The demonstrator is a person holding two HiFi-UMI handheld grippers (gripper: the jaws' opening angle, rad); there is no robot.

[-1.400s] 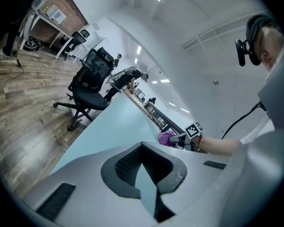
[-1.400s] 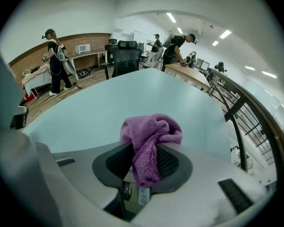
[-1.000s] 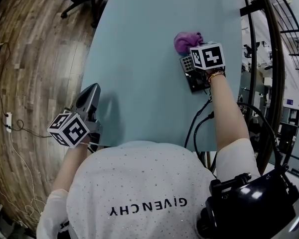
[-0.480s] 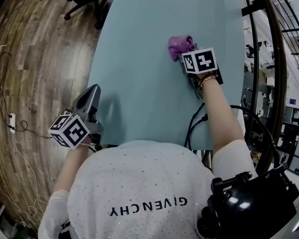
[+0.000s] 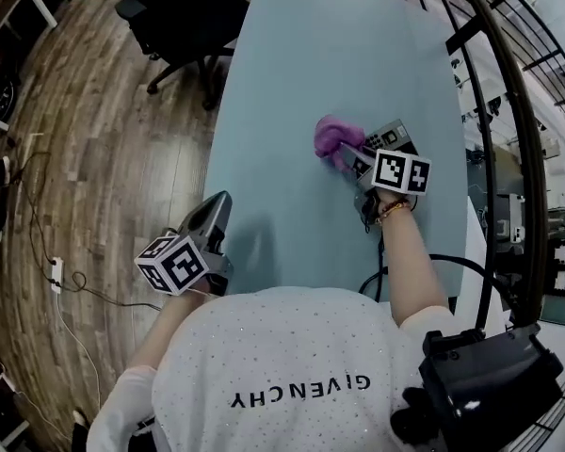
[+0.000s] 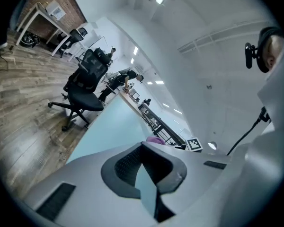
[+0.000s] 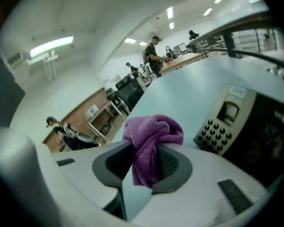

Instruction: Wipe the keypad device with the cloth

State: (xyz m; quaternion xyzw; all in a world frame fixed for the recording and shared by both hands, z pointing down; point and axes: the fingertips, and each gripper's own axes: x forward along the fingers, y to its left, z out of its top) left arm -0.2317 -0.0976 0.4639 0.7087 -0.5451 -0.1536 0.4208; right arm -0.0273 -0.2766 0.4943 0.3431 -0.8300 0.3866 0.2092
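Observation:
My right gripper is shut on a purple cloth that bunches up above its jaws. The grey keypad device, with dark round keys and a small screen, lies just right of the cloth on the light blue table. From the head view, the cloth sits left of the device, and the right gripper reaches in from the near side. My left gripper hovers at the table's near left edge, far from both. Its jaws are shut with nothing between them.
A black office chair stands on the wood floor off the table's far left corner. Black cables hang over the near table edge below my right arm. A metal railing runs along the right side. A power strip lies on the floor.
My right gripper has drawn the cloth leftward off the keypad device, which now shows beside the marker cube. The head view has shifted. The left gripper stays at the table's edge.

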